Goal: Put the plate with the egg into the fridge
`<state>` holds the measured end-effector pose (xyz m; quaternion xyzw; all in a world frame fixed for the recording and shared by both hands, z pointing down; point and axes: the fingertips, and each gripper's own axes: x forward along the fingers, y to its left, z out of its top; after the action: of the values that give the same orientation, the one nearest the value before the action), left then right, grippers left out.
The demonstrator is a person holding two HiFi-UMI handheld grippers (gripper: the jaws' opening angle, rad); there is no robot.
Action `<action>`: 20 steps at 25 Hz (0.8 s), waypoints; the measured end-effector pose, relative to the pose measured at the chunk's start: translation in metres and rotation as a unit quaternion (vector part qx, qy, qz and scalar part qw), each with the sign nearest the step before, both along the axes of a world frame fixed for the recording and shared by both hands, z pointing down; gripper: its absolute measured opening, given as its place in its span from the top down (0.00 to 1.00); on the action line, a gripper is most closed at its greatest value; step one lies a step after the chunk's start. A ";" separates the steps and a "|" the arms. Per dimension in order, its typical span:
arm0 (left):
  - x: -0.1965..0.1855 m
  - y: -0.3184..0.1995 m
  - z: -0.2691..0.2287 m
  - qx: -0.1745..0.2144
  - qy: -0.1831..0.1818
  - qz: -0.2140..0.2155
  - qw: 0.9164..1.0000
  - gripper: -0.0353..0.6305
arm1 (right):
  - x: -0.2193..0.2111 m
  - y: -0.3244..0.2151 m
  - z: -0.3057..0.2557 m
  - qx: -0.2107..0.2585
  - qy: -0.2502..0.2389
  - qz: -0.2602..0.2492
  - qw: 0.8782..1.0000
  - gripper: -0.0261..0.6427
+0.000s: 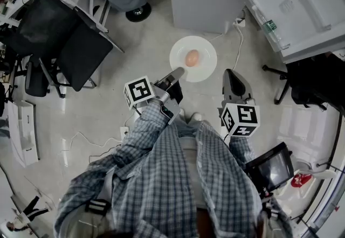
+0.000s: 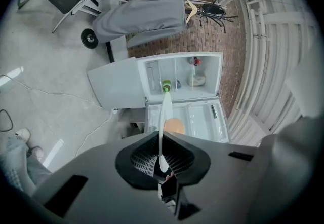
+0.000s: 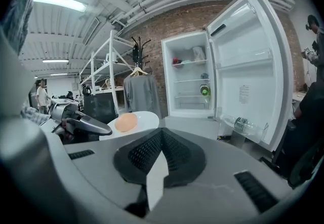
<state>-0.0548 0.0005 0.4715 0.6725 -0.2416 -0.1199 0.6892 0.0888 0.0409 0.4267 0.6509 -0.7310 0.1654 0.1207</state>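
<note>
Left gripper point(image 2: 162, 143): pads clamped on the near rim of the white plate point(image 2: 163, 116), which shows edge-on as a thin upright sliver between them in the left gripper view. Egg point(image 2: 174, 126) sits on the plate just past the pads, tan, whole. Head view: same gripper point(image 1: 173, 76) grips the plate point(image 1: 207, 65) at its lower-left rim; the plate is carried level above the pale floor point(image 1: 124, 64), egg point(image 1: 192, 58) near its centre. Right gripper point(image 3: 161, 142): pads drawn together, nothing between them. In the head view it point(image 1: 233, 78) hangs just right of the plate, apart from the rim. From the right gripper view the plate point(image 3: 145, 118) and egg point(image 3: 126, 122) lie to the left, with the left gripper's finger point(image 3: 86, 125) beside them. Marker cubes point(image 1: 139, 91) ride on both grippers, above plaid sleeves point(image 1: 156, 124). Beyond the plate: fridge point(image 1: 207, 0), white, its door point(image 1: 302, 5) swung wide to the right. Plate is outside the fridge, short of its front. Inside, a green bottle point(image 3: 204, 89) on a shelf; a clear bottle point(image 3: 245, 125) in the door rack. Black chair point(image 1: 81, 54) off to the left.
</note>
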 end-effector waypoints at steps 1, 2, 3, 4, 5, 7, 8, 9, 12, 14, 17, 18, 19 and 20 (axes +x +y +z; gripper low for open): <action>0.000 0.000 0.000 0.000 0.000 0.000 1.000 0.92 | 0.000 0.000 0.000 0.001 0.001 0.000 1.000 0.95; 0.000 -0.001 0.000 0.000 0.000 0.000 1.000 0.92 | 0.000 -0.001 0.000 0.001 0.001 0.001 1.000 0.95; 0.000 -0.001 0.001 0.001 0.000 -0.001 1.000 0.92 | 0.001 -0.001 0.000 0.001 0.002 0.001 1.000 0.95; 0.000 -0.002 0.001 0.001 0.001 -0.001 1.000 0.92 | 0.001 -0.001 0.000 0.002 0.003 0.001 1.000 0.95; 0.000 -0.002 0.001 0.001 0.001 -0.001 1.000 0.92 | 0.001 -0.001 0.000 0.002 0.004 0.002 1.000 0.95; -0.001 -0.003 0.001 0.001 0.000 -0.002 1.000 0.92 | 0.001 -0.001 0.000 0.002 0.004 0.003 1.000 0.95; -0.001 -0.003 0.001 0.001 0.000 -0.002 1.000 0.92 | 0.001 -0.001 0.000 0.002 0.005 0.003 1.000 0.95; -0.002 -0.003 0.001 0.001 -0.001 -0.002 1.000 0.92 | 0.001 0.000 0.000 0.002 0.005 0.004 1.000 0.95; -0.003 -0.002 0.002 0.001 -0.003 0.000 1.000 0.92 | 0.000 0.001 0.001 0.001 0.006 0.007 1.000 0.95; -0.005 -0.001 0.002 0.000 -0.005 0.000 1.000 0.92 | 0.001 0.002 0.001 0.000 0.005 0.010 1.000 0.95; -0.006 -0.001 0.003 -0.001 -0.007 -0.001 1.000 0.92 | 0.002 0.003 0.001 0.000 0.005 0.014 1.000 0.95; -0.006 0.000 0.002 -0.001 -0.007 0.000 1.000 0.92 | 0.003 0.003 0.001 -0.001 0.005 0.016 1.000 0.95; -0.006 0.001 0.002 -0.001 -0.008 0.000 1.000 0.92 | 0.004 0.004 0.002 -0.001 0.005 0.019 1.000 0.95; -0.007 0.002 0.002 -0.002 -0.008 0.000 1.000 0.92 | 0.005 0.004 0.002 -0.002 0.004 0.021 1.000 0.95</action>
<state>-0.0617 0.0022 0.4737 0.6722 -0.2476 -0.1140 0.6883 0.0938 0.0450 0.4284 0.6668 -0.7162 0.1668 0.1211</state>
